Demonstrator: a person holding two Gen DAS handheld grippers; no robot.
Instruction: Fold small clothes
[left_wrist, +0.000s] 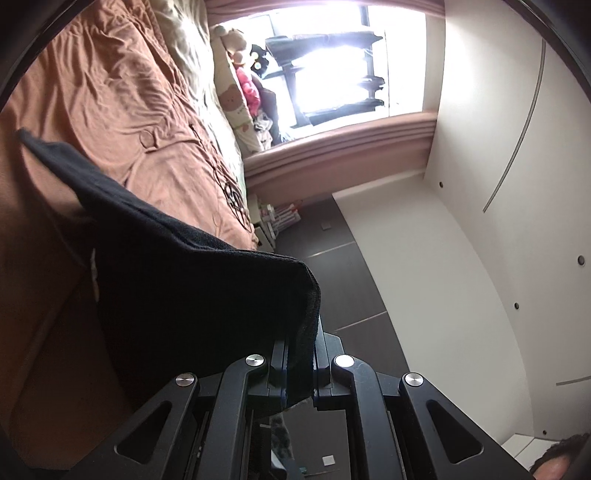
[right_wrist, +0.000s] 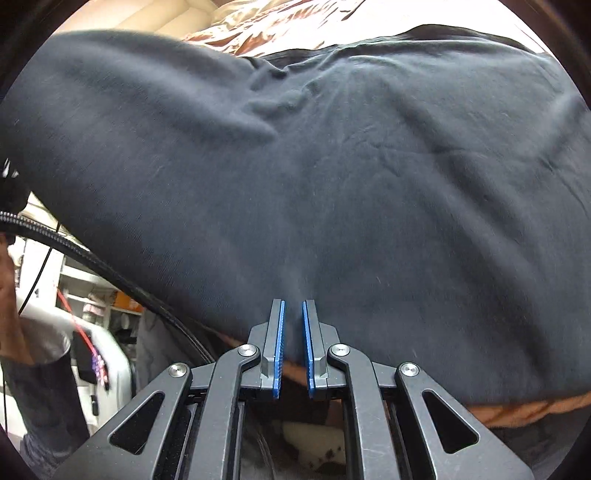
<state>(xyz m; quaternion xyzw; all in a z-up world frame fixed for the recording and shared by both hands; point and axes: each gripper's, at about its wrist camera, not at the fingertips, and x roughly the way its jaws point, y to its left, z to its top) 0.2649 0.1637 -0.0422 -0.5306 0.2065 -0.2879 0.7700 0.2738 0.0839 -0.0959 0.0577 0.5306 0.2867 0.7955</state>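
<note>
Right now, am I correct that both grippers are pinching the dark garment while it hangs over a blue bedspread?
Not quite: the bedspread is rust-brown, not blue, as the left wrist view shows. The rest holds: the left gripper and the right gripper each have their fingers closed on the dark garment.

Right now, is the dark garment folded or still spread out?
Mostly spread, not neatly folded: the dark garment lies wide over the bed, while one side hangs lifted from the left gripper.
</note>
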